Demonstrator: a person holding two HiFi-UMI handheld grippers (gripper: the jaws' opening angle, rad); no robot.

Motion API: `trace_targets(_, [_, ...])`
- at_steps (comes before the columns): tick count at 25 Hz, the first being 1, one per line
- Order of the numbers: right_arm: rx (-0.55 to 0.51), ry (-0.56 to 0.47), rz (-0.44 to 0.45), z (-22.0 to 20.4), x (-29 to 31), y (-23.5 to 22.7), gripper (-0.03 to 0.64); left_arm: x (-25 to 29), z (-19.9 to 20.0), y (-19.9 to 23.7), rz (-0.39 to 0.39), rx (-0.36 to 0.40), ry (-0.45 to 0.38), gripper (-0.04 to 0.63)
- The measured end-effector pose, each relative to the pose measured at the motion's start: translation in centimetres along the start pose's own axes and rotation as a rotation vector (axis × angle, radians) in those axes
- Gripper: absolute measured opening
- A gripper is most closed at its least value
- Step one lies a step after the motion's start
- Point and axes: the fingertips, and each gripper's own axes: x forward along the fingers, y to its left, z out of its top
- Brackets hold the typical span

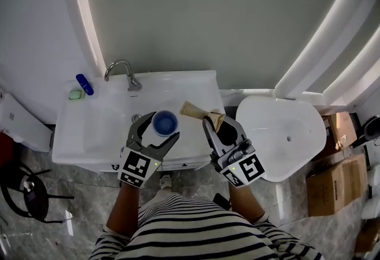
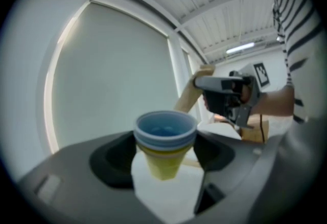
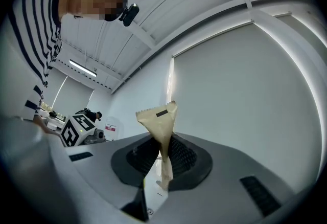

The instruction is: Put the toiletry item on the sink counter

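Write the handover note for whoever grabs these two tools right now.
Left tool: shut on the blue cup, which from the head view appears to be over the basin, in front of the faucet.
Right tool: shut on a tan paper packet, near the right end of the sink counter.
Also on the counter: a blue item and a green one, back left.
Done: both things are in hand; neither is set down.
Left: lower them onto bare counter, likely the right side, open the jaws and pull back.
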Motion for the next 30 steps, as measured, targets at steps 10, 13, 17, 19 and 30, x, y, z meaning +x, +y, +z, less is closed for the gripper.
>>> trace_targets(10, [-0.03,0.01,-0.04,-2.1,9.6,-5.3,0.048,7.3,-0.1,9.3,-0.063,0.009,-0.038,0.351])
trace_targets(13, [-0.053,0.018,-0.046,-2.5,12.0,-6.3,0.048,9.0,-0.7,11.5,-0.079,0.01,-0.038,0.351])
trace_targets(17, [-0.081,0.036,-0.043,-2.9,14.6,-7.5,0.048,10.8,-1.7,13.9,-0.084,-0.009,-0.031,0.351])
trace_targets(19, [-0.09,0.043,-0.04,-3.1,15.6,-8.1,0.048,11.7,-2.3,14.9,-0.078,-0.028,-0.029,0.351])
trace_targets(30, [-0.063,0.076,-0.017,-6.1,19.4,-12.1,0.048,17.4,-7.0,18.1,-0.003,-0.081,0.011,0.35])
